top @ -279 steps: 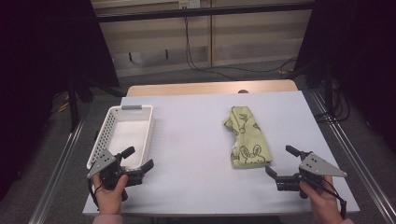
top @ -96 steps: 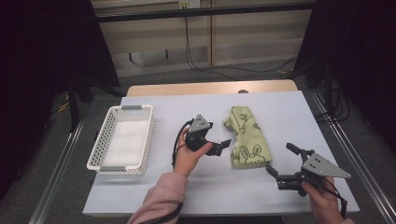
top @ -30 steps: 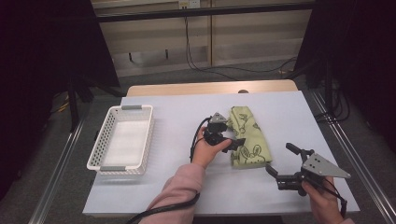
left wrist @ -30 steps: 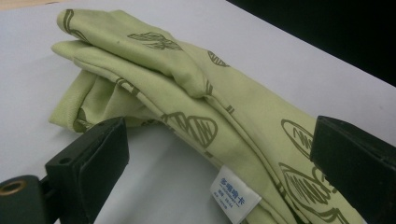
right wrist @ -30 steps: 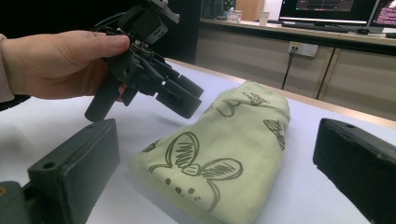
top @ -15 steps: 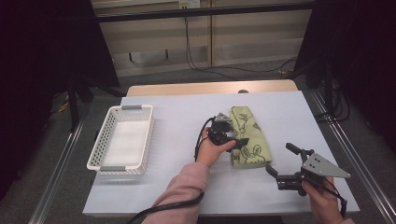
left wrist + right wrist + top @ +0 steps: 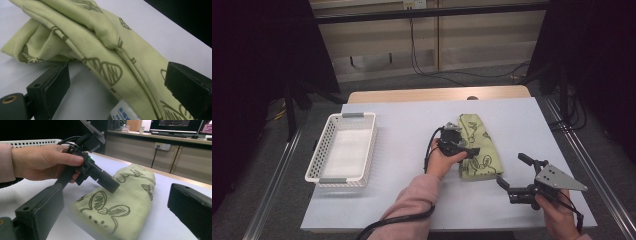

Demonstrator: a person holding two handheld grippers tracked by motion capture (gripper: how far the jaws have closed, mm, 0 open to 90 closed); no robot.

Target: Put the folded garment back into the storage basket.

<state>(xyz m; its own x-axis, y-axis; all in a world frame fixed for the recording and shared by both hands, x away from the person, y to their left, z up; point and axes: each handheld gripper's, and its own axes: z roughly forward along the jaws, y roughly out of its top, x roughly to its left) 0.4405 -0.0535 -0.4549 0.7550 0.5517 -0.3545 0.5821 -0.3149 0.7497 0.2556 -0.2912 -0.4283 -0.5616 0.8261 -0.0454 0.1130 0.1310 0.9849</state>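
One cloth (image 7: 478,146), pale green with dark printed drawings, lies folded into a long strip on the white table (image 7: 412,125), right of the middle, its length running away from the person. In the right gripper view a rabbit-like drawing shows on the cloth's (image 7: 120,205) near end; in the left gripper view a white label peeks from the cloth's (image 7: 107,57) lower edge. There are two hand-held grippers. The left hand-held gripper (image 7: 462,150), held in a hand (image 7: 443,159) with a pink sleeve, is at the cloth's left edge, about midway along its near half. Its jaws stand wide apart with the cloth's folded edge lying between them, one jaw low on the table side, the other over the fabric; they have not closed on anything. The right gripper view shows this left hand-held gripper (image 7: 105,180) with one jaw resting on or just above the cloth. The right hand-held gripper (image 7: 512,177) is near the table's front right corner, near the cloth's near end but apart from it, its jaws wide open and holding nothing. One white basket (image 7: 319,155) with perforated walls stands at the table's left side, well apart from the cloth.
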